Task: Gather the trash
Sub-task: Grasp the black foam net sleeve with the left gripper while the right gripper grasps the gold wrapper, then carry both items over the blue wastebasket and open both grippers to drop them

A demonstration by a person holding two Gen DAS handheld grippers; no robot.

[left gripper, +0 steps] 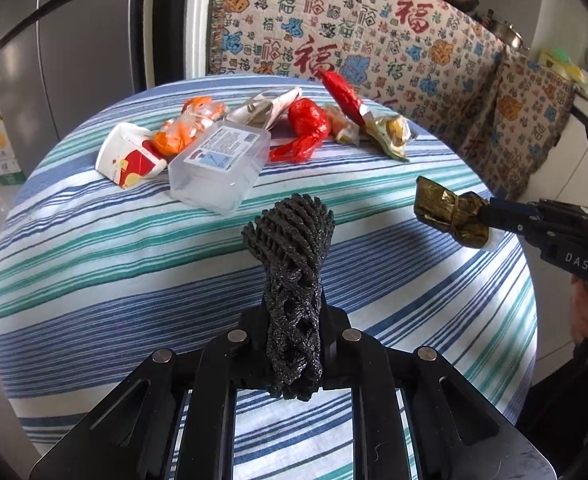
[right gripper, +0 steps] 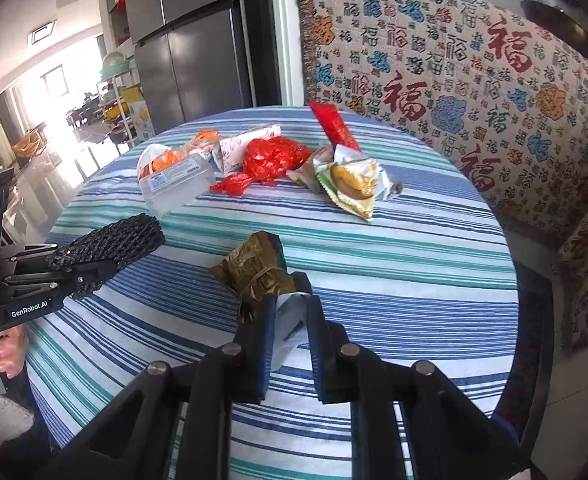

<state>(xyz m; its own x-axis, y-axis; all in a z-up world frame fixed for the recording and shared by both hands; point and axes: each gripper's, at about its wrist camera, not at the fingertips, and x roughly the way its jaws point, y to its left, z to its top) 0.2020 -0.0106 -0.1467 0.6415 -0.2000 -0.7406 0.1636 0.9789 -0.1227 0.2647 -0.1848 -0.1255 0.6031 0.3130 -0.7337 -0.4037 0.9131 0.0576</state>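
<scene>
Collection seemingly midway: gold-brown wrapper bundle (right gripper: 254, 268) clamped in right tongs (right gripper: 292, 308) above the striped round table (left gripper: 94, 240), left tongs (left gripper: 290, 216) pressed together, empty, nearby. Next probably needed: carrying the bundle to a bin, none in view, then reaching for the clear plastic box (left gripper: 218, 168), red bag (left gripper: 305, 124) and snack packets (left gripper: 389, 132) heaped toward the far edge. Beyond, a patterned throw (left gripper: 373, 32) and grey refrigerator (right gripper: 190, 40).

FREE: near half of striped counter (left gripper: 134, 264) bare | BLOCKED: far edge, trash pile from clear plastic box (left gripper: 218, 164) to snack wrapper (right gripper: 353, 184) | BEHIND: draped patterned cloth (right gripper: 473, 80)
</scene>
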